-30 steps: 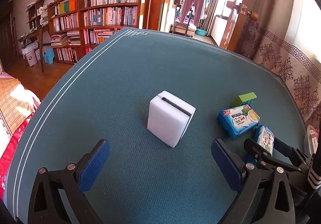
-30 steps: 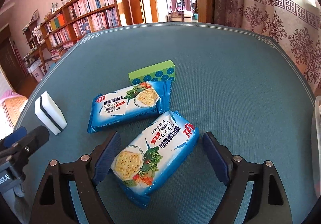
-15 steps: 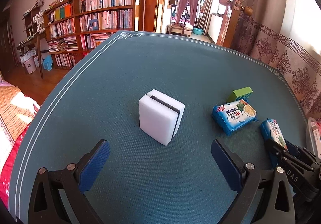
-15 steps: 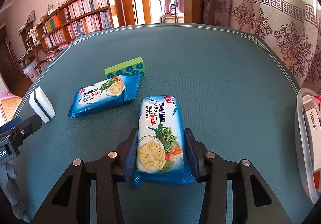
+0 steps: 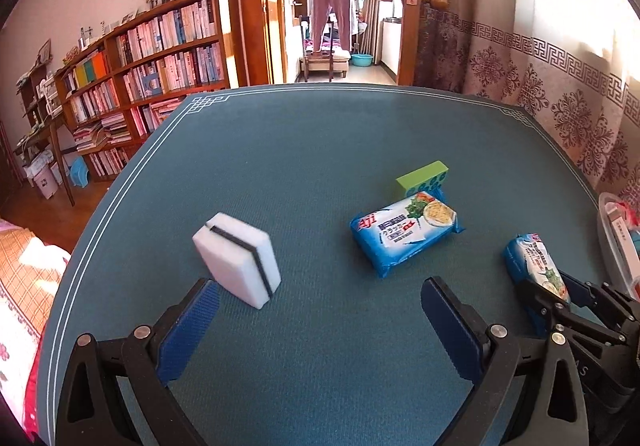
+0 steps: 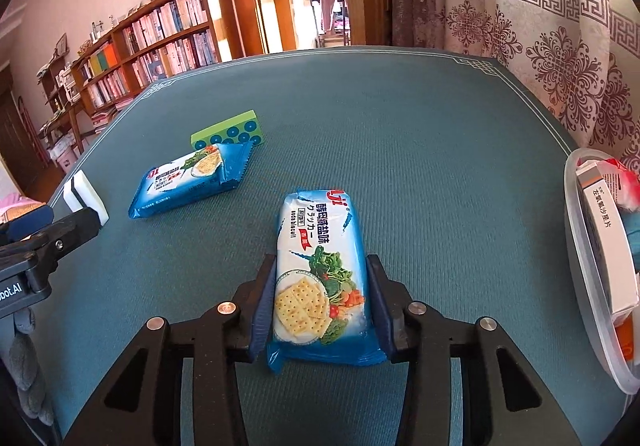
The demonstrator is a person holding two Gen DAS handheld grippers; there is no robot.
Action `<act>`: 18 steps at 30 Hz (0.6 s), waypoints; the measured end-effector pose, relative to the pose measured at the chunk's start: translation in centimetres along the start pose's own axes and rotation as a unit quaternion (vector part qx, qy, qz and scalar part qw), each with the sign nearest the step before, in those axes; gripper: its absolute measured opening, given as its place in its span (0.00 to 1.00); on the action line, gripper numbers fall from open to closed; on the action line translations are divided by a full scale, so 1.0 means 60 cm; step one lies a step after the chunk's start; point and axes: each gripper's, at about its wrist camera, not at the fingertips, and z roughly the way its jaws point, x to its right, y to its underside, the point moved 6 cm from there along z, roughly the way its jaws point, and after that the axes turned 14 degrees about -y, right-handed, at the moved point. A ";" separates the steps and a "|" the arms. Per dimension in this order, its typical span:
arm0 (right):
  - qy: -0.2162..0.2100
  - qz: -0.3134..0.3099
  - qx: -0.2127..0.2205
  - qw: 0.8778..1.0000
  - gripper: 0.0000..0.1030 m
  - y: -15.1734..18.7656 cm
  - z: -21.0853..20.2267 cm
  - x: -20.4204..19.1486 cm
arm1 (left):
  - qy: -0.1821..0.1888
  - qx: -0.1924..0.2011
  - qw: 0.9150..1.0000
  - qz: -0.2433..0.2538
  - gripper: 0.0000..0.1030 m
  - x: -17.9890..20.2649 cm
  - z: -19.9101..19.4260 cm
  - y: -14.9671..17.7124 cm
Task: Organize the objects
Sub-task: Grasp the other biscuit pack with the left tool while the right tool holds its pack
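A cracker packet (image 6: 320,270) was clamped between the right gripper's (image 6: 320,302) jaws above the table (image 6: 420,126), right of the second packet (image 6: 192,182), while the left gripper's (image 5: 320,310) jaws were held wide and empty.

We see the clear plastic bin (image 6: 576,246) only in part, since the right wrist picture's right edge cuts it off. A boxed item (image 6: 604,246) inside it runs out of view lower down, and something red (image 6: 624,182) behind it is too crumpled to identify. In the left wrist picture the same bin (image 5: 612,246) is a sliver at the right edge. The held cracker pack (image 5: 536,266) there has its near end hidden behind the right tool (image 5: 568,310). The white sponge block (image 6: 84,198) is partly covered by the left tool (image 6: 48,226). The book spines on the bookshelf (image 5: 160,58) are too small for us to read.
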 end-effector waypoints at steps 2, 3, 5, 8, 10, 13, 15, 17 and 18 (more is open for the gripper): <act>-0.004 0.003 0.001 1.000 0.43 0.001 -0.001 0.002 | 0.001 0.012 1.000 0.024 1.00 0.024 0.001 -0.011; -0.006 0.004 0.002 1.000 0.43 0.001 -0.001 0.003 | 0.006 0.016 0.999 0.037 1.00 0.036 0.003 -0.015; -0.010 0.007 0.003 1.000 0.43 0.001 -0.002 0.004 | 0.018 0.015 0.998 0.058 1.00 0.060 0.012 -0.023; -0.015 0.010 0.005 1.000 0.43 0.001 -0.003 0.006 | 0.026 0.013 0.996 0.081 1.00 0.087 0.030 -0.029; -0.015 0.010 0.006 1.000 0.43 0.001 -0.003 0.006 | 0.021 0.008 0.996 0.090 1.00 0.098 0.044 -0.033; -0.018 0.012 0.007 1.000 0.43 0.002 -0.004 0.007 | 0.029 -0.003 0.995 0.097 1.00 0.110 0.062 -0.033; -0.022 0.015 0.008 1.000 0.43 0.002 -0.004 0.008 | 0.026 -0.008 0.994 0.104 1.00 0.116 0.074 -0.033; -0.024 0.016 0.009 1.000 0.43 0.001 -0.005 0.009 | 0.026 -0.016 0.994 0.107 1.00 0.118 0.086 -0.034; -0.025 0.017 0.009 1.000 0.43 0.002 -0.005 0.009 | 0.026 -0.021 0.994 0.107 1.00 0.118 0.092 -0.036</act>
